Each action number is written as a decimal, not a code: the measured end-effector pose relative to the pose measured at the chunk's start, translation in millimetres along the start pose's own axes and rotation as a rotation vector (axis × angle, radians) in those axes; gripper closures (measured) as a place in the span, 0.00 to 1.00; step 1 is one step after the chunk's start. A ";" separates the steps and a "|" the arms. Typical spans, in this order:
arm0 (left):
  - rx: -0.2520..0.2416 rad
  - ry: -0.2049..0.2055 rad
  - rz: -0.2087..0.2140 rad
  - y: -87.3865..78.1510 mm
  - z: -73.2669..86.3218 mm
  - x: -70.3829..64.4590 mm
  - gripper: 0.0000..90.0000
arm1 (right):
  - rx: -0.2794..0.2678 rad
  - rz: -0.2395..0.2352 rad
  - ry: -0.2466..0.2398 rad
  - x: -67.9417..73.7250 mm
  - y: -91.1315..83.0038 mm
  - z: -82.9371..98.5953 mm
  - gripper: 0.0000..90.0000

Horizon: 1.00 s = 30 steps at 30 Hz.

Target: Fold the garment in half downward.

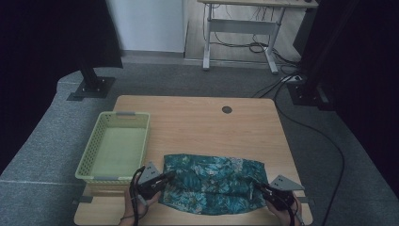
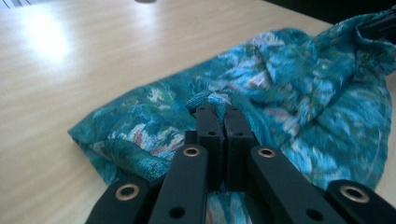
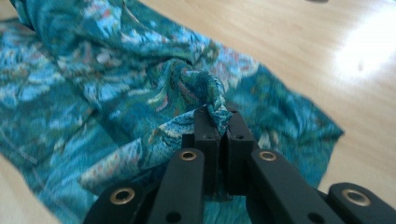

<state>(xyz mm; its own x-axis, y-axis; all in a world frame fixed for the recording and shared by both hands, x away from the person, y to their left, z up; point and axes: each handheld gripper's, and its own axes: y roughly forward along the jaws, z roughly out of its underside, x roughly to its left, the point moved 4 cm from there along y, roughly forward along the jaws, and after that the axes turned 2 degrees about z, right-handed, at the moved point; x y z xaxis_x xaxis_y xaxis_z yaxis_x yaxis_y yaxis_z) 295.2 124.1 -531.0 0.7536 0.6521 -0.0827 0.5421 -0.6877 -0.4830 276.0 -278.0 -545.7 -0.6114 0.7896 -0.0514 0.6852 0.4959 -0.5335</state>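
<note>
- The cloth [image 1: 211,182], a teal flowery print, lies along the table's [image 1: 197,122] near edge, more or less centred between the near corners, spread out but pretty rumpled.
- Left gripper [image 1: 165,179] is at the cloth's left end, close to the near-left corner of the table. In the left gripper view its jaws are squeezed together with a little bunch of cloth [image 2: 261,93] pinched at the tips, so it's got a proper hold of the fabric.
- Right gripper [image 1: 258,187] is at the cloth's right end, by the near-right corner. Same deal in the right gripper view: jaws closed tight on a puckered fold of cloth [image 3: 140,84] that pokes up between the tips.
- Both hands come in from the near edge, one behind each gripper, each gripper with its grey plate on top.
- The cloth's far edge runs roughly straight across the table; the near side sags in a curve between the two grips, with creases running through the middle.
- A pale green basket [image 1: 89,160] sits along the table's left edge, just beside the cloth's left end. I can't tell if they actually touch.
- There's a small dark round cap [image 1: 227,109] near the far edge, well apart from the cloth.
- Further back on the floor there's a desk frame [image 1: 240,28] with cables trailing under it.
</note>
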 end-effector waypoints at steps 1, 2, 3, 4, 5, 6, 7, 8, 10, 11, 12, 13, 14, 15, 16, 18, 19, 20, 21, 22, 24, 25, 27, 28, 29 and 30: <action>0.007 0.000 0.003 -0.5 3.1 -1.3 0.98 | 0.004 -0.004 -0.002 0.1 -2.1 3.1 0.95; 0.013 0.001 0.006 -1.0 5.7 -2.5 0.98 | 0.004 -0.005 -0.004 0.4 -4.1 5.7 0.95; 0.017 0.002 0.010 -1.6 8.0 -3.6 0.97 | 0.002 -0.008 -0.003 0.6 -6.3 8.0 0.94; 0.020 -0.001 0.016 -1.8 10.2 -4.8 0.97 | 0.003 -0.010 0.000 0.3 -8.1 10.1 0.94; 0.025 -0.002 0.020 -1.8 12.4 -5.8 0.97 | 0.007 -0.010 0.005 -0.3 -9.6 12.4 0.94; 0.033 -0.003 0.024 -1.5 15.1 -7.1 0.97 | 0.014 -0.011 0.010 -1.0 -10.7 15.1 0.94; 0.042 -0.004 0.029 -0.6 18.2 -8.5 0.97 | 0.018 -0.014 0.018 -2.0 -11.1 18.1 0.94; 0.053 -0.004 0.034 0.7 21.6 -9.8 0.97 | 0.027 -0.017 0.030 -3.3 -11.2 21.8 0.93; 0.076 -0.001 0.034 3.7 27.5 -11.2 0.96 | 0.057 -0.024 0.051 -6.5 -9.1 30.3 0.92; 0.083 -0.009 0.041 4.9 29.6 -11.5 0.96 | 0.074 -0.033 0.064 -8.2 -7.7 34.6 0.92; 0.089 -0.016 0.047 6.1 31.2 -11.8 0.96 | 0.092 -0.042 0.075 -9.8 -6.0 38.6 0.91; 0.098 -0.013 0.044 7.1 32.3 -12.2 0.96 | 0.106 -0.049 0.084 -11.1 -4.7 41.9 0.91; 0.105 -0.012 0.043 7.9 33.0 -12.6 0.96 | 0.112 -0.055 0.094 -12.5 -4.1 44.1 0.91; 0.110 -0.013 0.046 8.6 33.7 -12.8 0.96 | 0.106 -0.064 0.109 -13.7 -4.6 44.6 0.90; 0.119 -0.015 0.048 9.5 34.5 -13.2 0.95 | 0.107 -0.065 0.116 -14.7 -4.9 44.6 0.90; 0.136 -0.012 0.046 11.9 36.6 -14.0 0.95 | 0.112 -0.063 0.109 -15.3 -5.0 44.7 0.90; 0.146 -0.009 0.044 13.4 38.0 -14.4 0.94 | 0.112 -0.064 0.109 -15.2 -4.8 44.9 0.89; 0.155 -0.006 0.041 15.2 39.3 -15.0 0.94 | 0.110 -0.063 0.107 -15.1 -4.7 45.0 0.89; 0.168 0.000 0.037 17.0 40.5 -15.4 0.94 | 0.111 -0.061 0.105 -15.0 -4.6 45.0 0.89; 0.178 0.005 0.032 19.1 41.3 -15.8 0.94 | 0.112 -0.058 0.103 -14.6 -4.2 44.9 0.90; 0.193 0.009 0.025 22.7 41.4 -15.9 0.93 | 0.115 -0.048 0.091 -13.6 -2.9 43.8 0.90; 0.197 0.010 0.022 24.0 40.6 -15.3 0.93 | 0.118 -0.039 0.081 -13.1 -1.9 43.0 0.90; 0.202 0.009 0.013 26.7 38.7 -13.1 0.93 | 0.123 -0.022 0.062 -12.4 0.9 40.7 0.90; 0.203 0.008 0.010 27.9 37.9 -11.2 0.93 | 0.125 -0.016 0.055 -12.7 2.6 39.5 0.90; 0.201 0.006 0.001 29.3 37.0 -8.7 0.93 | 0.127 -0.010 0.052 -13.4 4.6 38.1 0.90; 0.203 0.004 -0.005 30.3 36.1 -5.2 0.93 | 0.127 -0.006 0.051 -14.5 7.0 36.6 0.90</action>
<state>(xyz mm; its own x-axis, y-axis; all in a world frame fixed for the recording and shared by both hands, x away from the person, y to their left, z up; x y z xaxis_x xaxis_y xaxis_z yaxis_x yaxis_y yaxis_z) 294.3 111.4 -576.6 0.7527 0.6539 -0.0763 0.4602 -0.6055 -0.6493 275.2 -299.2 -579.6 -0.5918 0.8060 -0.0066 0.6244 0.4533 -0.6361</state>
